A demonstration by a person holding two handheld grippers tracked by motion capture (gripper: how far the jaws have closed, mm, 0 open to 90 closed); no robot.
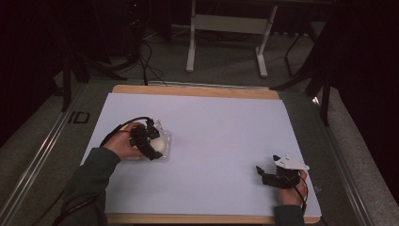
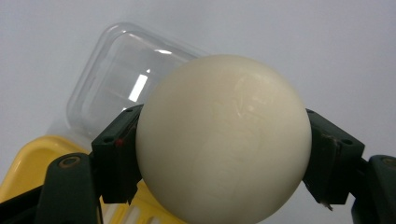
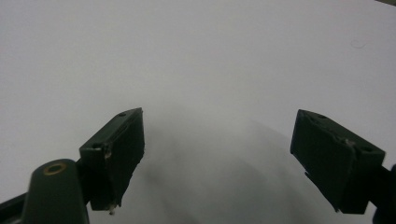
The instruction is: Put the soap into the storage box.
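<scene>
The left gripper (image 1: pixel 149 141) sits over the left part of the table, the person's left hand (image 1: pixel 126 146) wrapped round its body and a dark green sleeve (image 1: pixel 89 176) running back to the near edge. Its two black jaws are clamped on a smooth cream-white ball (image 2: pixel 224 140), one pad pressed to each side, so the ball is held firmly at its widest part. In the left gripper view the ball hangs just in front of a clear plastic rectangular container (image 2: pixel 116 79) with rounded corners, which lies on the pale sheet beyond it; a bright yellow plastic piece (image 2: pixel 28 163) shows below at the left, possibly a lid or tray, though too little of it is in sight to say. In the high view the ball (image 1: pixel 159 143) appears to be over the container (image 1: pixel 165 136), and whether it touches it cannot be told.

The right gripper (image 1: pixel 270 176) rests low near the right front corner, held by the right hand (image 1: pixel 291 190), with a grey three-cornered plate (image 1: pixel 291 162) on top. Its jaws stand wide apart with nothing between them, above the bare white sheet (image 3: pixel 210 56) covering the wooden table (image 1: pixel 197 90).
</scene>
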